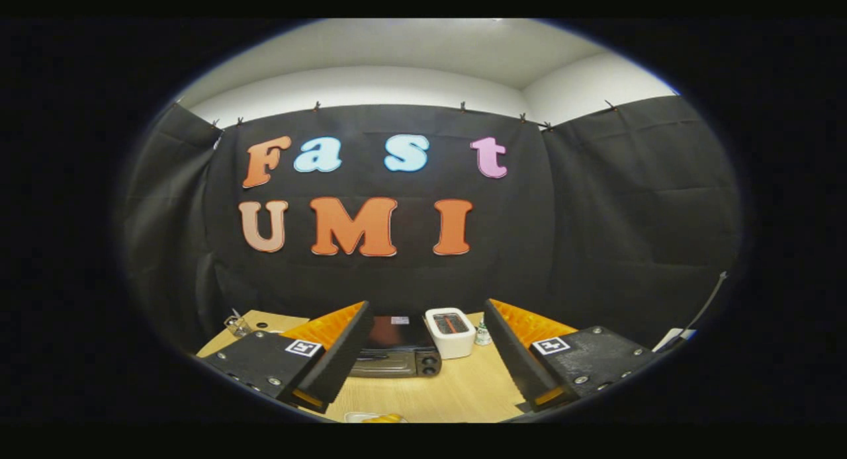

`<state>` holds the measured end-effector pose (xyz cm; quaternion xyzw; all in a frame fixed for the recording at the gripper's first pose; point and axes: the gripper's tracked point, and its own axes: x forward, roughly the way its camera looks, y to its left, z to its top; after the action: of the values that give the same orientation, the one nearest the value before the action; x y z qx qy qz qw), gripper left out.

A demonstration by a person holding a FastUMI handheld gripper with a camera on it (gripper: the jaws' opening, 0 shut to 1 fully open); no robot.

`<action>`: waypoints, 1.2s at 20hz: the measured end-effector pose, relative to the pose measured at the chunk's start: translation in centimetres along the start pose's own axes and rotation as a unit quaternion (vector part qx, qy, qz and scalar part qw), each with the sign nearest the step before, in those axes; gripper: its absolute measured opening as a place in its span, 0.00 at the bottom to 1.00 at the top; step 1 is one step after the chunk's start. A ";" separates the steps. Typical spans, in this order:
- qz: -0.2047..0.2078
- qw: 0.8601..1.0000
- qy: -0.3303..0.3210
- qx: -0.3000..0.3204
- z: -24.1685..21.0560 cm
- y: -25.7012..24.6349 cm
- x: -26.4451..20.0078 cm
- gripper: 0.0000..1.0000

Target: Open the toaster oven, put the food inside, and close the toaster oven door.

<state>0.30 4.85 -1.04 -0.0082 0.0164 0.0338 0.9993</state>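
Fingers spread wide, nothing between them; gripper (423,360) held above the near part of the table (463,393), lower centre of frame.

Toaster oven (397,353): dark box, beyond the fingers and slightly left of their midline, partly hidden behind the left finger. Long axis runs left-right across the view; front face with two knobs at its right end turned toward the gripper. Door appears closed, interior not visible.

Food (380,418): yellowish item on a pale dish, bottom centre of frame, nearer than the fingertips, mostly cut off, so kind unclear.

White slot toaster (450,332) just right of the oven, something reddish in its slot. Small bottle (483,333) beside it.

Judgement: the door comes first, by a forward reach slightly left.
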 end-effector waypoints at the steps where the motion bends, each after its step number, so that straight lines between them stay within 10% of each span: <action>1: 0.004 1.000 0.003 0.000 -0.4 0.5 0.3 0.99; 24: 0.102 0.984 0.146 -0.023 -15.4 13.4 9.9 1.00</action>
<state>8.82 18.66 -16.91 -0.0345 0.1622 0.1343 0.9770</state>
